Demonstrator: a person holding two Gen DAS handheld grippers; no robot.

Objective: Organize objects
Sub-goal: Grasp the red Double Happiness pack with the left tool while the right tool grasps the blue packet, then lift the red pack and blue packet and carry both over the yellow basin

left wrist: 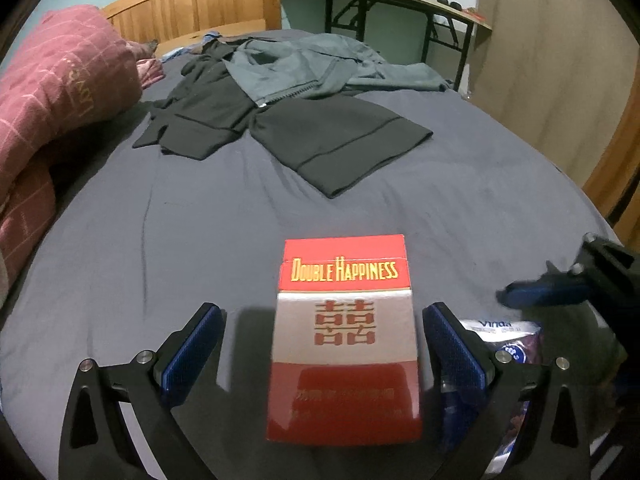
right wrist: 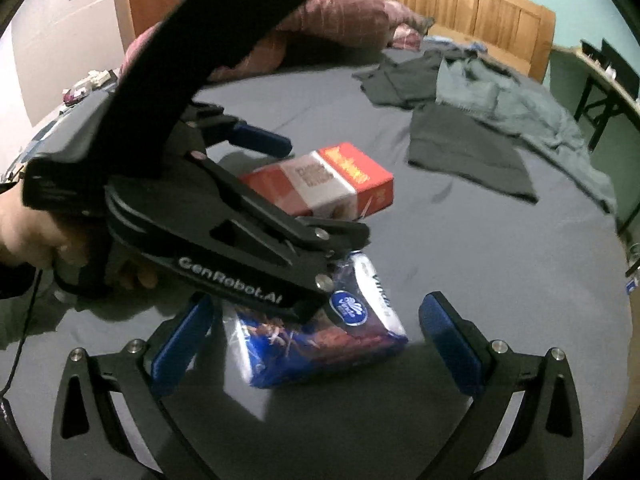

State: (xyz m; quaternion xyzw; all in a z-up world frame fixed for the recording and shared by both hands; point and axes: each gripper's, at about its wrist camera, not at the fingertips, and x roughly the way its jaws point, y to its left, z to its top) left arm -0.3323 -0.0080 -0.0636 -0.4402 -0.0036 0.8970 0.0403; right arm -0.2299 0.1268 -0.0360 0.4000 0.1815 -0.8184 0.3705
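Observation:
A red and white Double Happiness cigarette pack [left wrist: 344, 336] lies flat on the dark grey bed sheet [left wrist: 200, 240] between the open fingers of my left gripper [left wrist: 324, 340], which does not touch it. The pack also shows in the right wrist view [right wrist: 324, 184]. A blue Vinda tissue packet [right wrist: 320, 340] lies on the sheet between the open fingers of my right gripper [right wrist: 316, 336]; part of it shows in the left wrist view [left wrist: 516, 344]. The left gripper's body [right wrist: 224, 240] crosses above the packet. One right fingertip [left wrist: 536, 292] shows at the far right.
Dark and grey clothes [left wrist: 288, 92] lie spread across the far half of the bed. A pink quilt [left wrist: 52, 104] is heaped at the left. A wooden headboard [left wrist: 208, 4] and a desk [left wrist: 400, 4] stand behind. A wooden door [left wrist: 552, 60] is at the right.

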